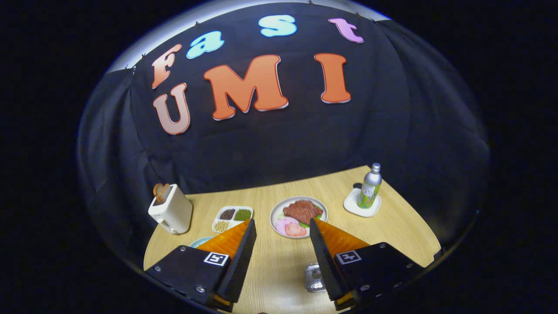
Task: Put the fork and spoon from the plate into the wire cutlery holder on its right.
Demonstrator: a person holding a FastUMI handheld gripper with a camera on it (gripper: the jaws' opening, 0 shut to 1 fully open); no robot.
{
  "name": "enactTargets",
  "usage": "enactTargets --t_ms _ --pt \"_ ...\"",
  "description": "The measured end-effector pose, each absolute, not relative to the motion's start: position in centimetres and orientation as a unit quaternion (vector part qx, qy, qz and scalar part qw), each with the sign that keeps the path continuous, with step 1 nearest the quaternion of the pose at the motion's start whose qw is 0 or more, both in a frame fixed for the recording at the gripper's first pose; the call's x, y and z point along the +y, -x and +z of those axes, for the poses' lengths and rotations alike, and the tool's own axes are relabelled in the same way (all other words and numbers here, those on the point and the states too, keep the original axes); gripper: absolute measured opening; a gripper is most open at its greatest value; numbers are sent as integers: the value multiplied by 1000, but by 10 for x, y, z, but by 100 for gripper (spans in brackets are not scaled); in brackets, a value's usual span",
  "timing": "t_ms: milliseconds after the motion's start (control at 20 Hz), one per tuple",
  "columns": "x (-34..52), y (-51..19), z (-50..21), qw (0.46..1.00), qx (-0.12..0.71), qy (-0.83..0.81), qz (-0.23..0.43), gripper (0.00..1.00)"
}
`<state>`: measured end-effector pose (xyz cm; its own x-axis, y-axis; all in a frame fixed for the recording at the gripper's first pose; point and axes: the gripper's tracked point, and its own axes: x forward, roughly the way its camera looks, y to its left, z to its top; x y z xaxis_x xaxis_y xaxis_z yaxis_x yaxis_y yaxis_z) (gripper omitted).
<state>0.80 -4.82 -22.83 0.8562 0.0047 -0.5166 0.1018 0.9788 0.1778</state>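
Note:
My gripper (282,222) is held above the wooden table (279,261), open, with a wide gap and nothing between the fingers. A sliver of a light-blue plate (199,241) peeks out from behind the left finger (237,248), which hides most of it and whatever lies on it. A small silvery wire holder (314,278) stands on the table right against the inner side of the right finger (324,253), partly covered by it.
Beyond the fingertips sits a white plate of meat and sliced vegetables (298,216). Left of it are a white divided tray of beans (232,217) and a white toaster (170,210). A metal bottle (370,186) stands on a white coaster at the back right.

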Motion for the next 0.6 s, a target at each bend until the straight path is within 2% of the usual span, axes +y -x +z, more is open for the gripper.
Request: enactTargets --t_ms 100,300,450,600 --pt "-36 -20 -198 973 207 -98 -22 81" --pt "-18 -32 -150 993 101 -57 -16 82" --pt "17 -45 -150 995 84 -54 5 81" --pt "63 -51 -163 991 110 -63 40 82"
